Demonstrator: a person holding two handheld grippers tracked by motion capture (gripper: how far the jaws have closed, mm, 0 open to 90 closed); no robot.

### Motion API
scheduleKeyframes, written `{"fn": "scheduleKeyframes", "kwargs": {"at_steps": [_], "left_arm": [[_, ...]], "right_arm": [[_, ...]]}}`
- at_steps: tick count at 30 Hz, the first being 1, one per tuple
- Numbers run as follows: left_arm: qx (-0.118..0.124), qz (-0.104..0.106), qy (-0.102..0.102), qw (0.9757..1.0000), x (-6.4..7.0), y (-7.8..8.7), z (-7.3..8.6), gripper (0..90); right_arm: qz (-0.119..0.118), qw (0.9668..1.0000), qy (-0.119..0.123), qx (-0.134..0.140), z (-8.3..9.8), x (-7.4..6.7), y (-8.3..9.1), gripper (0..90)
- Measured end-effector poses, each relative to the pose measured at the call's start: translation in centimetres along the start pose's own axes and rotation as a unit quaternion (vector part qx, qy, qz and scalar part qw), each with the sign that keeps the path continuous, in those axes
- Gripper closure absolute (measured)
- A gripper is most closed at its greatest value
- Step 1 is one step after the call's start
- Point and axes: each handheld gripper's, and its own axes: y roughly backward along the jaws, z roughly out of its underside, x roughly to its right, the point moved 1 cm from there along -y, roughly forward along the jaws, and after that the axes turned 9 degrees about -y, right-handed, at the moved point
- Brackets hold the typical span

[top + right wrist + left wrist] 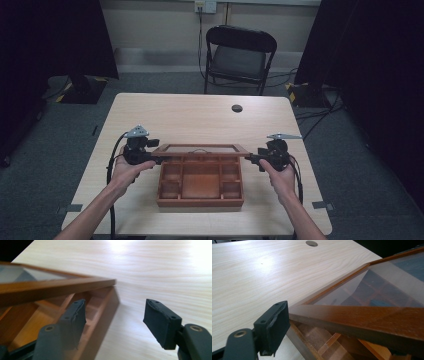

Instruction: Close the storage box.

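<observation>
So there's a wooden box (200,185) with little compartments sitting near the front middle of the table (200,115), and its glass lid (200,149) is propped half open, tilted up over the back. The left gripper (150,159) is right at the lid's left corner; one pad sits just beside the frame edge, but I can't tell whether it's actually clamped on it. The right gripper (254,159) is at the box's right side with its jaws apart, holding nothing.
</observation>
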Motion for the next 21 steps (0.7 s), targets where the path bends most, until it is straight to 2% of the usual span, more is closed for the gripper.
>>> {"fn": "scheduleKeyframes", "kwargs": {"at_steps": [4,5,6,8,10,13,15,17,18,19,21], "left_arm": [[-0.004,0.001,0.0,1.0,0.2,0.2,0.3,17.5],[-0.008,-0.003,-0.008,0.9999,0.3,0.3,0.5,17.6],[-0.007,-0.002,-0.006,1.0,0.4,0.4,0.5,17.8],[-0.006,-0.001,-0.003,1.0,0.5,0.4,0.7,18.2],[-0.005,0.001,-0.004,1.0,0.5,0.3,0.8,18.1],[-0.009,0.001,-0.013,0.9999,0.7,0.2,0.9,17.9],[-0.016,0.002,-0.017,0.9997,0.8,0.2,1.1,17.4],[-0.015,0.002,-0.014,0.9998,0.8,0.2,1.2,17.3],[-0.014,0.005,-0.012,0.9998,0.9,0.1,1.2,17.3],[-0.012,0.004,-0.01,0.9999,0.9,0.1,1.1,17.5],[-0.017,0.005,-0.016,0.9997,0.8,0.1,1.0,18.3]], "right_arm": [[-0.018,0.9998,-0.003,0.011,-0.5,0.0,0.5,34.6],[-0.028,0.9996,-0.005,0.009,-0.6,-0.1,0.5,34.4],[-0.035,0.9994,-0.005,-0.002,-0.7,-0.5,0.5,34.8],[-0.034,0.9994,0.006,0.002,-0.9,-0.9,0.5,39.0],[-0.037,0.9993,0.002,0.006,-1.3,-1.0,0.7,36.7],[-0.054,0.9983,0.002,0.022,-1.9,-1.1,1.5,36.0],[-0.074,0.9969,0.012,0.025,-2.4,-1.7,2.0,37.1],[-0.089,0.9954,0.023,0.028,-2.7,-2.3,2.5,42.9],[-0.1,0.9941,0.033,0.025,-2.9,-2.8,2.7,47.7],[-0.1,0.9939,0.043,0.016,-3.2,-3.4,3.0,50.9],[-0.125,0.9903,0.06,0.0,-3.6,-4.5,3.3,52.3]]}}
